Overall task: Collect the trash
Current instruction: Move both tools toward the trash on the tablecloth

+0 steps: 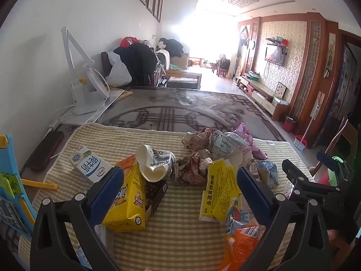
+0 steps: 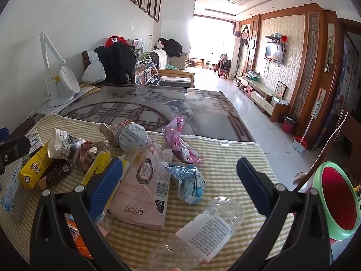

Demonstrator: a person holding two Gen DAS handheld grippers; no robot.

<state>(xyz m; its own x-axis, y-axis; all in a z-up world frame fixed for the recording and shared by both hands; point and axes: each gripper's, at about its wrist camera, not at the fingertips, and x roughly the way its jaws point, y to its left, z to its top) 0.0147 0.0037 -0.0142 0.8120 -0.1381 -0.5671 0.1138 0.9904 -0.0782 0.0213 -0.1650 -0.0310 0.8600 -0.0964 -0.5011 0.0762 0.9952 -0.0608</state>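
Observation:
Trash lies scattered on a striped yellow mat [image 1: 171, 237]. My left gripper [image 1: 180, 187] is open above it, with a yellow drink carton [image 1: 126, 201] by its left finger and a torn yellow box [image 1: 222, 192] by its right finger. A crushed paper cup [image 1: 153, 162] and crumpled paper [image 1: 194, 169] lie beyond. My right gripper [image 2: 180, 180] is open over a pink paper carton [image 2: 144, 192], a crumpled blue wrapper [image 2: 189, 180] and a clear plastic bottle [image 2: 203, 228]. A green bin with a red inside [image 2: 338, 201] stands at the right, tilted toward me.
A milk carton [image 1: 90, 164] and an orange packet [image 1: 243, 244] lie on the mat. A pink wrapper [image 2: 180, 140] lies farther back. A white desk lamp [image 1: 85, 90] stands at the left on the glass-topped table [image 1: 180, 108]. The right gripper shows in the left view [image 1: 315, 180].

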